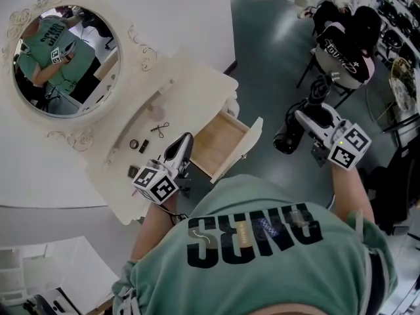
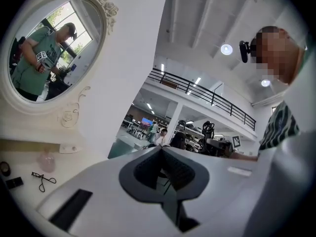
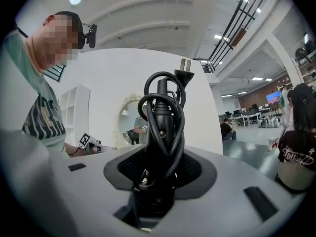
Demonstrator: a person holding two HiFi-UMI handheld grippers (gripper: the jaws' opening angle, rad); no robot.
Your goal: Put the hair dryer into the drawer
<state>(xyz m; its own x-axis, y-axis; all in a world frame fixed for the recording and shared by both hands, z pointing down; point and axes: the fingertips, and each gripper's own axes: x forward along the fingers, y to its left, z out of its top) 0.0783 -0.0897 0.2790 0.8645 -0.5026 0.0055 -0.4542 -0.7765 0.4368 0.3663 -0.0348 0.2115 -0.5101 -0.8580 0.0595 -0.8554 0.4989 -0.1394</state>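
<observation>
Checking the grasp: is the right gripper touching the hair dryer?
Touching. The right gripper view shows the right gripper with its jaws clamped on the cord-wrapped hair dryer.

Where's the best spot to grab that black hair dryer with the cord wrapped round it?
Grab the black hair dryer by its slim handle, jaws squeezing across it from the side. That part is narrow, and the black cord is looped along it, so one pinch probably holds both. The right gripper grips it there.
</observation>
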